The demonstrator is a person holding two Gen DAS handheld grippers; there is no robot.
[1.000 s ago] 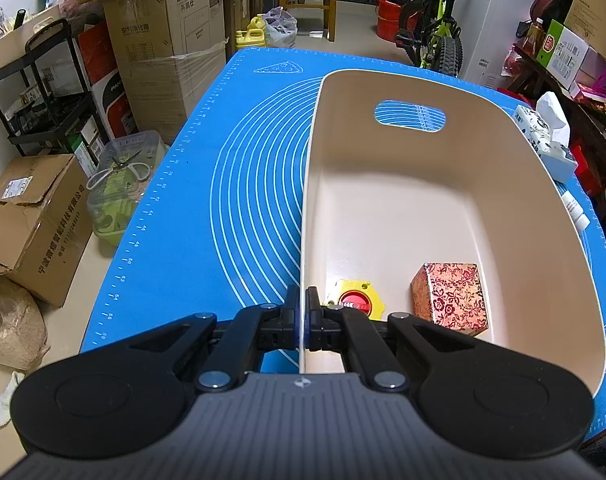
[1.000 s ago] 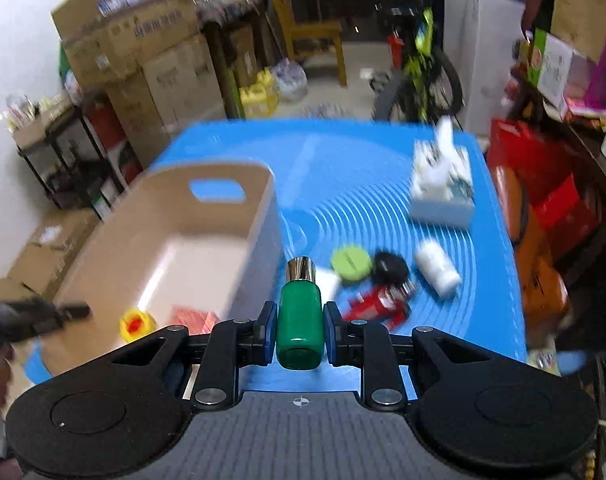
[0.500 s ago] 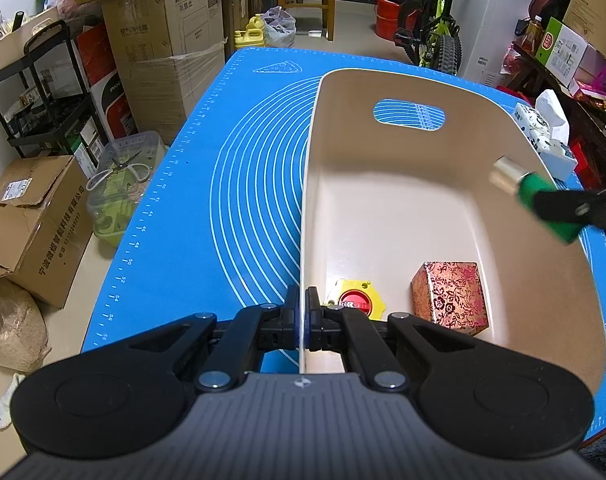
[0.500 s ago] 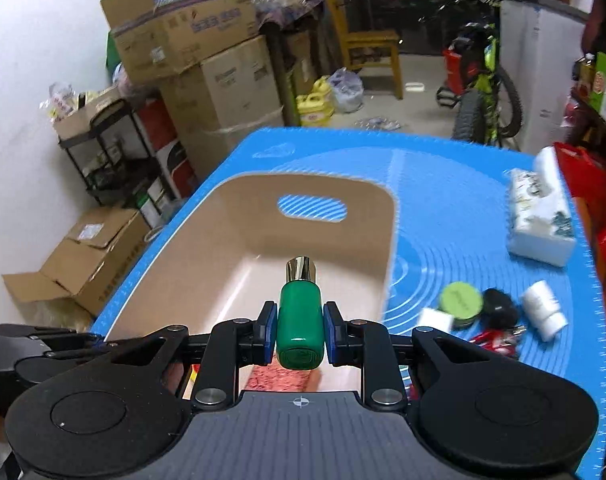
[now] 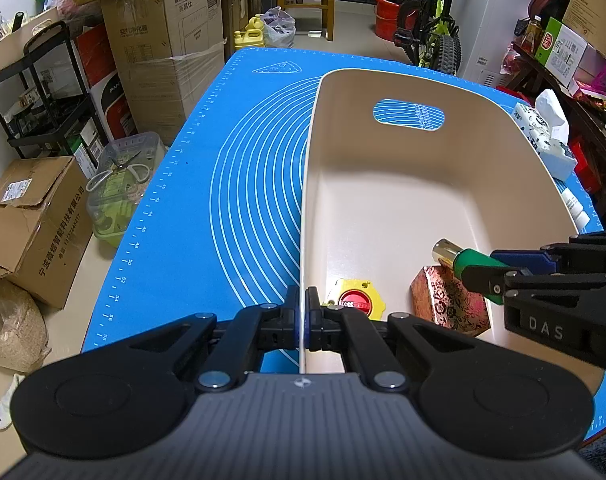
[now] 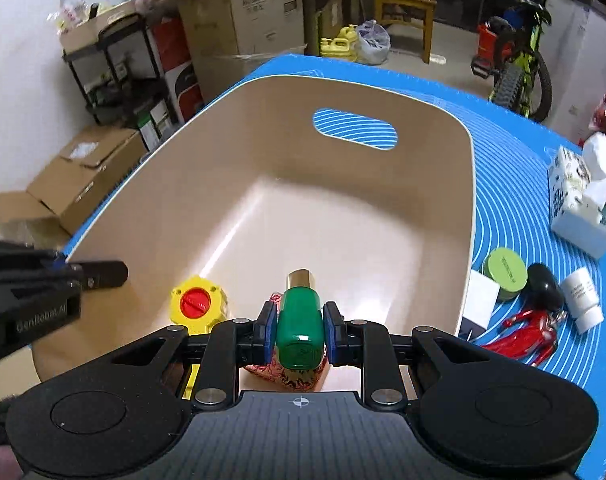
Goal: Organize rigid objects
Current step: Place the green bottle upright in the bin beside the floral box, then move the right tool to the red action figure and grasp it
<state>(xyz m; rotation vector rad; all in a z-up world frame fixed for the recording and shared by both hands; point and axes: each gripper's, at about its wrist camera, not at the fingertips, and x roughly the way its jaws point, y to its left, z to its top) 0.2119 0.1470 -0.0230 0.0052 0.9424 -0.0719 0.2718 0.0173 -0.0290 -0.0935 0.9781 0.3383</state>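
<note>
Green bottle (image 6: 299,320) with gold cap: clamped between right gripper (image 6: 299,334) fingers, cap pointing forward, held inside the beige bin (image 6: 423,128) over the red floral box (image 5: 447,300) at the bin's near end. Whether it touches the box, cannot tell.
Yellow hex piece with red centre (image 6: 197,302) sits on bin floor at 9 o'clock of the bottle.
Left gripper (image 5: 303,316): fingers pinched on the bin's left wall rim. Its body reads "GenRobot.AI" in right wrist view; right gripper shows "DAS".
Bin stands on a blue mat (image 5: 239,184) with ring lines and ruler numbers, covering the bench.
Outside the bin at 3 o'clock: green round tin (image 6: 505,274), black object (image 6: 545,284), white bottle (image 6: 583,298), red figure (image 6: 531,332), tissue pack (image 6: 579,204).
Carton behind (image 5: 171,40) prints "Inraxss", roughly legible.
</note>
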